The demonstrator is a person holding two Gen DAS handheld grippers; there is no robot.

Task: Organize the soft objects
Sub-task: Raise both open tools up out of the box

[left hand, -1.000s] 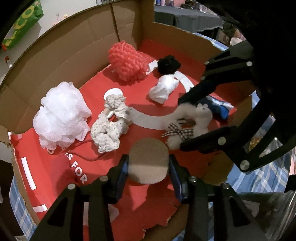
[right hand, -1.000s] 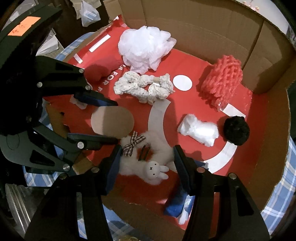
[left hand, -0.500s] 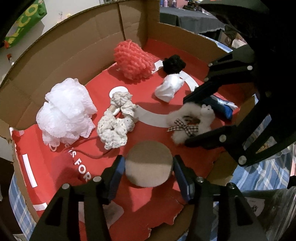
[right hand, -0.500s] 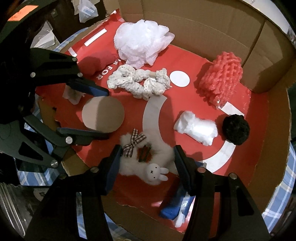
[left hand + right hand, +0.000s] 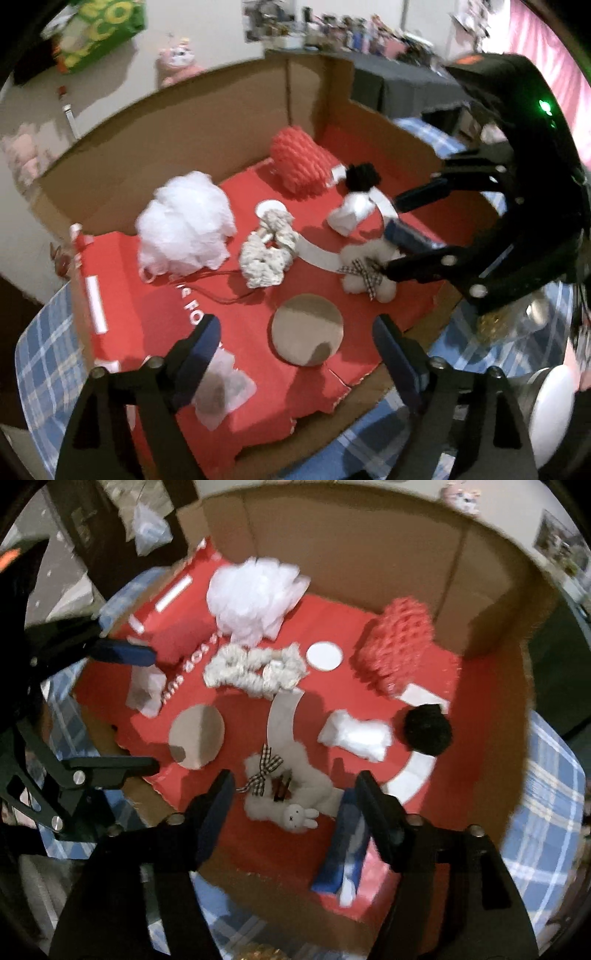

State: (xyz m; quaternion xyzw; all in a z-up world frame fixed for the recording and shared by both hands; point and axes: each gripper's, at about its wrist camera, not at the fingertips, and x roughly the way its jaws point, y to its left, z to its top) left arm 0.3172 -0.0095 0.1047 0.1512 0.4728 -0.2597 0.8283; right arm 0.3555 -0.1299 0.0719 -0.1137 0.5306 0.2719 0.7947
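Both jaws are opening right now. My left hand-held gripper (image 5: 295, 339) is spread wide, nothing pinched; the round tan pad (image 5: 307, 329) lies flat on the red liner (image 5: 122, 295) between and just ahead of its fingers, pads clear of it. My guess is it sits there so it stays near the front edge, apart from the fluffier items.

My right hand-held gripper (image 5: 295, 805) is also parting, not gripping; the white bunny plush (image 5: 291, 797) with the checked bow lies between its fingers, untouched as far as I can tell. A blue packet (image 5: 340, 849) is just under its right finger, half over the liner edge.

Farther ahead of the left gripper: cream knit scrunchie (image 5: 267, 247), white mesh puff (image 5: 184, 229) to the left of that, red knit puff (image 5: 299, 162) and black pompom (image 5: 364, 177) by the back wall of the cardboard box (image 5: 184, 122), small white bundle (image 5: 349, 216) between. Items are spaced apart, none stacked, likely so each can be grabbed alone. Plaid cloth (image 5: 44, 354) lies under the box.
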